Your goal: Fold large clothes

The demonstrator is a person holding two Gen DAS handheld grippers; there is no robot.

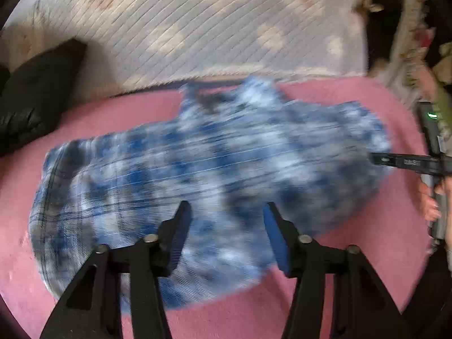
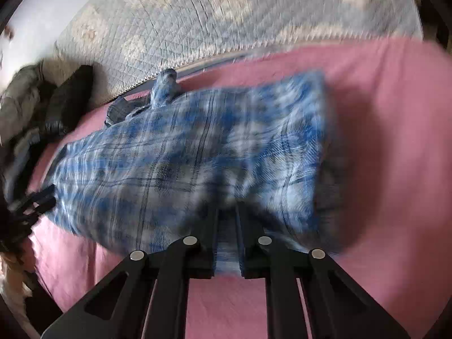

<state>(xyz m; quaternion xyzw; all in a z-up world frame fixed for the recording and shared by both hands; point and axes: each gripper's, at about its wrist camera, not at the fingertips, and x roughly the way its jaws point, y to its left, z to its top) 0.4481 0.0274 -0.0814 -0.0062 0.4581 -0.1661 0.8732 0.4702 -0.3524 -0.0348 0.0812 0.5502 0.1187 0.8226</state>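
A blue and white plaid shirt (image 1: 214,152) lies folded and blurred on the pink sheet (image 1: 353,254). My left gripper (image 1: 227,212) hovers over its near edge with the jaws apart and nothing pinched between the blue pads (image 1: 275,237). In the right wrist view the same shirt (image 2: 175,152) spreads across the sheet (image 2: 395,141). My right gripper (image 2: 227,214) has its jaws nearly together, with a fold of plaid cloth between them at the shirt's near edge. The right gripper (image 1: 380,159) also shows at the shirt's right edge. The left gripper (image 2: 39,200) shows at its left end.
A pale quilted blanket (image 1: 212,22) covers the bed beyond the pink sheet. A black padded garment (image 1: 36,99) lies at the left, with grey clothes (image 2: 19,96) beside it. A person's hand (image 1: 430,206) holds the right gripper's handle at the right edge.
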